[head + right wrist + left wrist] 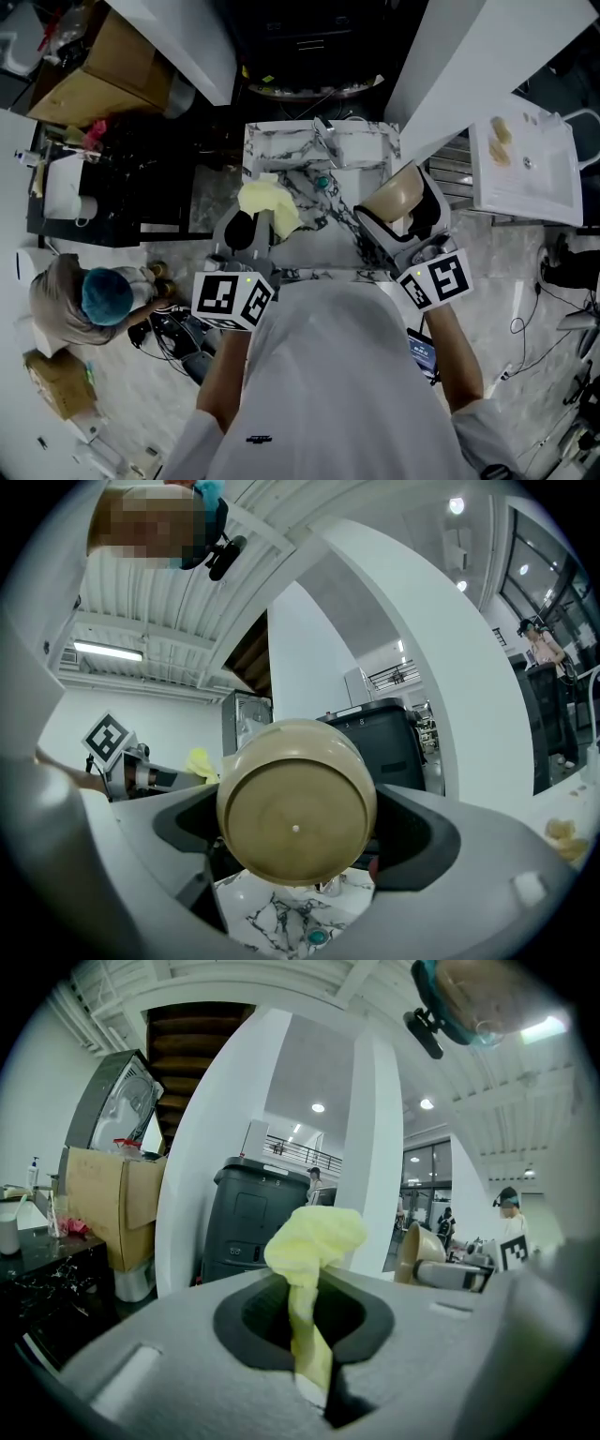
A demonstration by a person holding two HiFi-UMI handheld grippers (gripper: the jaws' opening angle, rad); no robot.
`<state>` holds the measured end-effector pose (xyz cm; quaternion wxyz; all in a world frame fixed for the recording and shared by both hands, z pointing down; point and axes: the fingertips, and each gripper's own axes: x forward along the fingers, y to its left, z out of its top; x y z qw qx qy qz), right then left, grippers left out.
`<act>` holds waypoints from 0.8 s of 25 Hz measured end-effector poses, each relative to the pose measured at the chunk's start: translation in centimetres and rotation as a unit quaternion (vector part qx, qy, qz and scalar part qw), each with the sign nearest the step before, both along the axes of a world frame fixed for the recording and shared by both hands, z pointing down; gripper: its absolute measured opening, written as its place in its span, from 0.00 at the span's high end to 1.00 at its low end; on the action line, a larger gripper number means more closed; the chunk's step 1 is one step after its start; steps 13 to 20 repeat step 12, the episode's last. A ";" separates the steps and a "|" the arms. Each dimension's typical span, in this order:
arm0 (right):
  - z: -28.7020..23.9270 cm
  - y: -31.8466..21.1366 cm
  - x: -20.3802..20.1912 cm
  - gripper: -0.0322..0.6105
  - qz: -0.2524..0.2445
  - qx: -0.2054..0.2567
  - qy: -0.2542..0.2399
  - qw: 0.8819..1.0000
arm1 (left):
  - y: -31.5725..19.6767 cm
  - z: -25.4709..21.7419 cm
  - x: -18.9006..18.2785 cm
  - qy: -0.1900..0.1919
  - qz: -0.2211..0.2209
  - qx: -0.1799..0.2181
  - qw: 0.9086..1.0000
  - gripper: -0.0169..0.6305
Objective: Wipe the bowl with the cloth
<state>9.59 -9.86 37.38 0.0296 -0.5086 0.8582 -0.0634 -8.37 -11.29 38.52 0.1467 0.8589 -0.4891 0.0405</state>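
Note:
My left gripper (255,225) is shut on a pale yellow cloth (266,204), which bunches up above the jaws (314,1241) in the left gripper view. A tan bowl (401,195) is held in my right gripper (394,220), lifted over the marble table (361,150). In the right gripper view the bowl's underside (296,803) faces the camera and fills the gap between the jaws. Cloth and bowl are apart, roughly level with each other. From the left gripper view the bowl (415,1252) shows at the right; from the right gripper view the cloth (199,763) shows at the left.
A small marble-patterned table holds a metal object and a teal item (322,181). A white tray-like board (525,169) lies at the right. A dark counter (94,187) and cardboard box (103,66) are at the left, where a person in a teal cap (101,295) crouches.

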 end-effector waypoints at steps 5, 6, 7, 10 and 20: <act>0.4 -0.4 -0.4 0.17 0.011 -0.007 -0.017 1.000 | -0.3 -0.2 0.0 -0.001 0.003 0.001 1.000 0.92; 0.4 -0.4 -0.7 0.17 0.009 -0.006 -0.015 1.000 | -0.3 -0.1 0.0 -0.002 0.003 0.001 1.000 0.92; 0.4 -0.3 -1.0 0.17 0.007 -0.005 -0.012 1.000 | -0.3 -0.1 0.0 -0.003 0.003 0.000 1.000 0.92; 0.4 0.1 -1.7 0.17 0.002 -0.003 -0.002 1.000 | -0.1 0.0 -0.2 -0.003 0.001 -0.004 1.000 0.92; 0.4 0.2 -2.0 0.17 0.000 -0.003 0.005 1.000 | 0.0 0.0 -0.3 -0.002 0.000 -0.005 1.000 0.92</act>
